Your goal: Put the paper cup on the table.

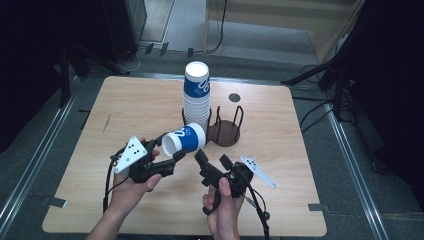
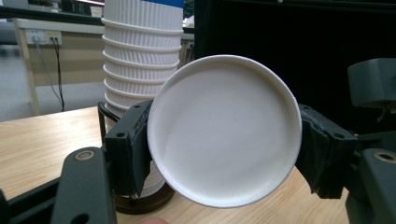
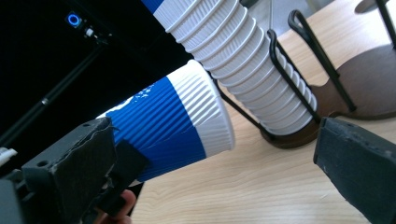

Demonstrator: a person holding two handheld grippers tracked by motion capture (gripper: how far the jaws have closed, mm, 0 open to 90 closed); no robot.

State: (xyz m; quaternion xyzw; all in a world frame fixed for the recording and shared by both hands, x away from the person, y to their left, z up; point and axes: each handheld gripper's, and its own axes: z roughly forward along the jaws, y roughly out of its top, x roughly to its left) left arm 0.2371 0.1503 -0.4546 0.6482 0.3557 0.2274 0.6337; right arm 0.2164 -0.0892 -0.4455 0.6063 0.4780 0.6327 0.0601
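High view: the left gripper [image 1: 172,159] clamps a blue-and-white paper cup [image 1: 184,140] on its side above the wooden table [image 1: 280,150], beside the cup stack [image 1: 196,95] in a wire holder [image 1: 226,131]. The right gripper [image 1: 211,160] stands near, jaws apart, empty.

Left gripper view: both jaws press the cup's rim [image 2: 224,130].

Right gripper view: its jaws stand wide apart, the cup [image 3: 173,126] ahead, untouched.

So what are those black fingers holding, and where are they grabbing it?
The left gripper holds a paper cup on its side, pinched across its base. The right gripper holds nothing.
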